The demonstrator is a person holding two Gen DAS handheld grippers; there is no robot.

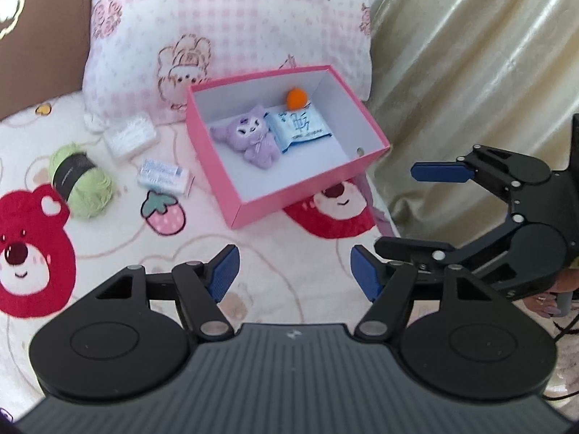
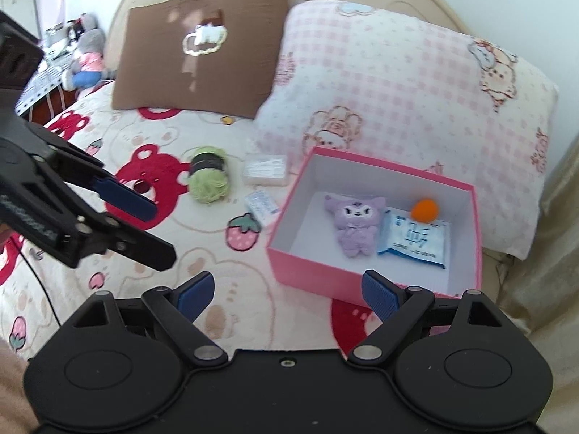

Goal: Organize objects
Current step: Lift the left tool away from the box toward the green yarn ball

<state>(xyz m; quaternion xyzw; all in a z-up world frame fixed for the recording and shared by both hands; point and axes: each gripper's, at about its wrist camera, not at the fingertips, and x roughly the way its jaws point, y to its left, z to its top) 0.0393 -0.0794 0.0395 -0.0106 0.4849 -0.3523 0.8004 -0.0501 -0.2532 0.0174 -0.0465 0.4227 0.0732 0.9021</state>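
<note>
Left tool (image 1: 293, 271) sits at 6 o'clock in left wrist view, blue pads wide apart, holding nothing, hovering above the bed (image 1: 289, 231). Right tool (image 2: 286, 291) likewise at 6 o'clock in right wrist view, pads spread apart, nothing between them. Each tool shows in the other's view: right one at 3 o'clock in left view, left one at 9 o'clock in right view, both with jaws apart.

Pink box (image 1: 267, 202) rests open on the bedspread, near 1 o'clock from the left tool, back edge against the pink checked pillow (image 1: 224, 18). Inside it: purple plush toy (image 1: 249, 137) lying flat, blue-white packet (image 1: 300, 126) just beside it at its 3 o'clock, touching or nearly so, and orange ball (image 1: 296, 97) by the back wall, at the packet's 12 o'clock.

Outside the box, at its 9 o'clock on the bedspread: green yarn ball (image 1: 81, 181) with a dark label band, small white-blue packet (image 1: 164, 177) between yarn and box, and clear plastic case (image 1: 132, 137) at that packet's 11 o'clock, close to the pillow. All three apart from each other.

Brown pillow (image 2: 199, 47) leans on the headboard at 11 o'clock in right view, beside the checked one. Beige curtain (image 1: 470, 72) hangs at 2 o'clock in left view.
</note>
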